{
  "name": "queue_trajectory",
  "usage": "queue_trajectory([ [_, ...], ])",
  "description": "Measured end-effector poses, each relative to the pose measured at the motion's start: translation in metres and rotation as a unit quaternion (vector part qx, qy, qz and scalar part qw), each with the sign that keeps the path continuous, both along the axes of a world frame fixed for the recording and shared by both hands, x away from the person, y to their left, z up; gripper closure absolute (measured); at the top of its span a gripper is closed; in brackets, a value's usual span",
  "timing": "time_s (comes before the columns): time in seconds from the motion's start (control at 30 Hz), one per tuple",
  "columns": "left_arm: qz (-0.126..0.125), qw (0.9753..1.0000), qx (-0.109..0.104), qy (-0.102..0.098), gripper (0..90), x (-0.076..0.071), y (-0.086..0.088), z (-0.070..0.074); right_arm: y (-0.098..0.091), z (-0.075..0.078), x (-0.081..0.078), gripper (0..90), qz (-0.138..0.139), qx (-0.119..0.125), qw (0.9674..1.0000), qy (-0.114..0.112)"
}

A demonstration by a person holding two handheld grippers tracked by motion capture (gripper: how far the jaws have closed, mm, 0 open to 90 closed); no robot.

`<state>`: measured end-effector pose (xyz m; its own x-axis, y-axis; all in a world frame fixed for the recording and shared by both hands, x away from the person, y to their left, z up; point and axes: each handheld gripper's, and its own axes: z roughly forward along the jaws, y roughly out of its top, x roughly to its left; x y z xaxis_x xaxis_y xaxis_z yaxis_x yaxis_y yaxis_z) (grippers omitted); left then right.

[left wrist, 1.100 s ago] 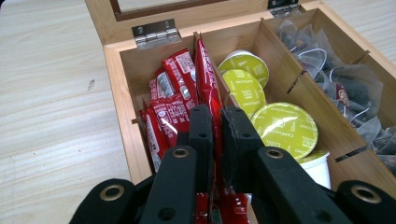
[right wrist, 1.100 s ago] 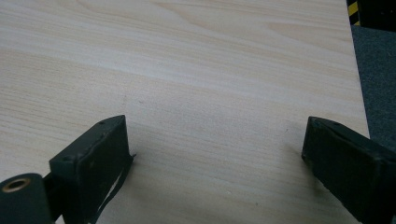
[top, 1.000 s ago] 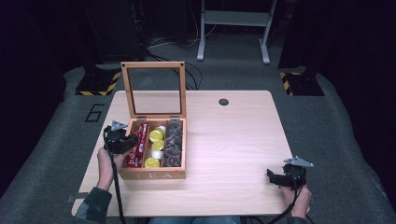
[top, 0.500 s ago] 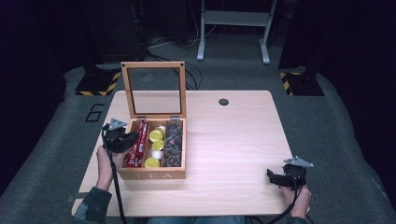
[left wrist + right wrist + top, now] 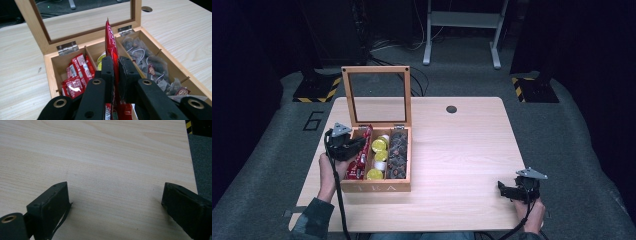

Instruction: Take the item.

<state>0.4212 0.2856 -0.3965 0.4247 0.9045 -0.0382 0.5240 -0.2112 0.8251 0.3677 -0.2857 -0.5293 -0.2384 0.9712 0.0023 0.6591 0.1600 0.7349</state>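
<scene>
High view: the wooden tea box (image 5: 377,187) sits at about 9 o'clock on the table (image 5: 462,150), its glass lid (image 5: 377,95) standing upright at the 12 o'clock edge. The left gripper (image 5: 354,150) hangs over the box's leftmost of 3 compartments, clamped on a red sachet (image 5: 361,155). The right gripper (image 5: 507,189) waits well apart at 5 o'clock, over bare table.

Left gripper view: the jaws are pinched together on the red sachet (image 5: 111,50), which stands on edge above the box (image 5: 50,72). More red sachets (image 5: 77,72) lie in the compartment at 9 o'clock; dark tea bags (image 5: 150,67) fill the one at 3 o'clock.

Right gripper view: the right gripper (image 5: 115,202) has its jaws wide apart with nothing between them.

Risk, as I judge it: the grip is on a thin, slick packet, so it could slip out, or its tip could catch the divider or lid frame.
</scene>
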Motion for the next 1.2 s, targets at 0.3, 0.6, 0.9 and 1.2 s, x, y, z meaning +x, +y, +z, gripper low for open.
queue_trajectory([
  [0.3,-0.017,0.9998,0.001,-0.006,82.3,0.003,-0.015,0.003,0.000,0.000,0.000,7.0,0.000,0.000,1.0000,0.000],
  [0.6,-0.032,0.9994,-0.004,-0.007,82.4,0.009,-0.026,0.005,0.000,0.000,0.000,7.0,0.000,0.000,1.0000,0.000],
  [0.9,-0.051,0.9986,-0.010,-0.010,82.4,0.014,-0.040,0.003,0.000,0.000,0.000,7.2,-0.002,0.003,1.0000,0.001],
  [1.2,-0.068,0.9975,-0.015,-0.013,82.4,0.015,-0.052,0.001,0.000,0.000,0.000,7.7,-0.003,0.002,1.0000,0.000],
])
